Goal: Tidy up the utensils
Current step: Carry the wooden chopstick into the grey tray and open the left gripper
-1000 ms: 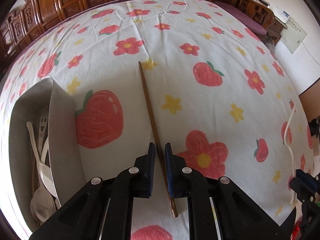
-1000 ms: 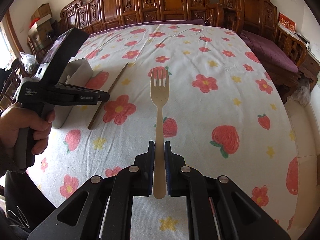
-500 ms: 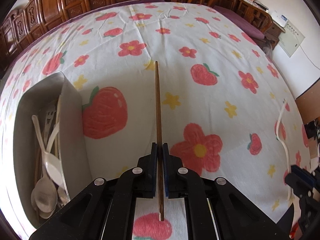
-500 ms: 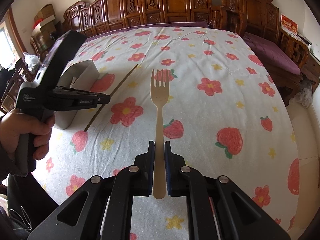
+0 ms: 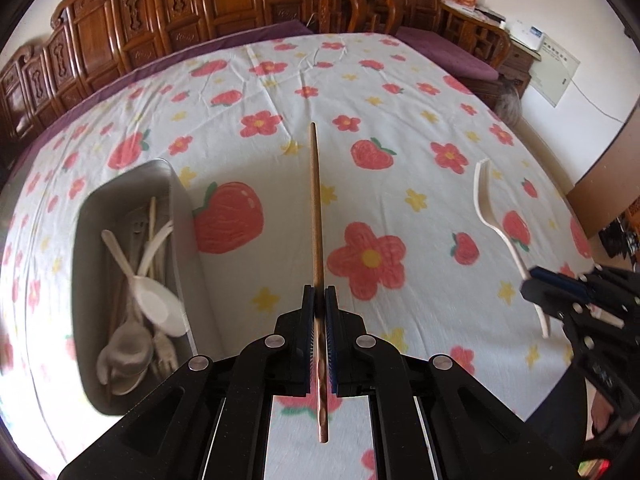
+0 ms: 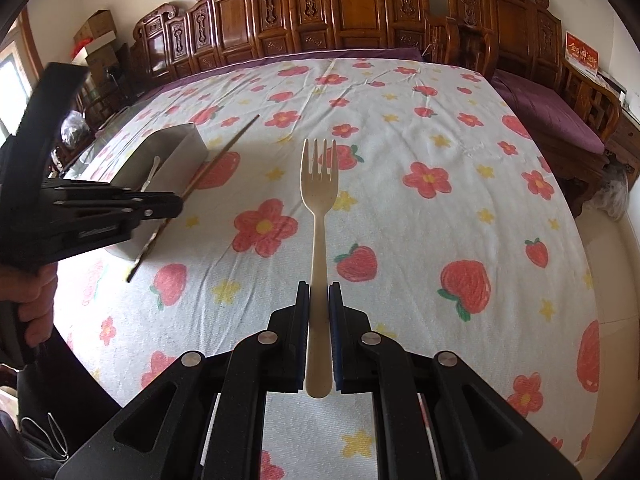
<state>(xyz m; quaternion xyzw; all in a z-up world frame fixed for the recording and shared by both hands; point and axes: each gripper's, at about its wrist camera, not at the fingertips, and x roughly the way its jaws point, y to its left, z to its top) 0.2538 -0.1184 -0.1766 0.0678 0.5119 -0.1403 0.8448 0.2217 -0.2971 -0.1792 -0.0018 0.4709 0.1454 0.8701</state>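
My left gripper (image 5: 319,294) is shut on a brown wooden chopstick (image 5: 315,208) and holds it above the flowered tablecloth, pointing away. A grey metal tray (image 5: 182,236) with several pale spoons and forks lies just left of it. My right gripper (image 6: 319,292) is shut on a cream fork (image 6: 319,200), tines pointing away, above the cloth. In the right wrist view the left gripper (image 6: 168,206), the chopstick (image 6: 224,152) and the tray (image 6: 176,148) are at the left. In the left wrist view the right gripper (image 5: 536,284) and the fork (image 5: 490,212) are at the right.
The table is covered by a white cloth (image 6: 440,240) with red flowers and strawberries. Carved wooden chairs (image 6: 360,12) line the far edge. A purple-cushioned bench (image 6: 548,108) runs along the right side.
My left gripper has lifted the chopstick off the cloth and straightened it; the tray now sits closer beside it. My right gripper with the fork has moved nearer to the left gripper.
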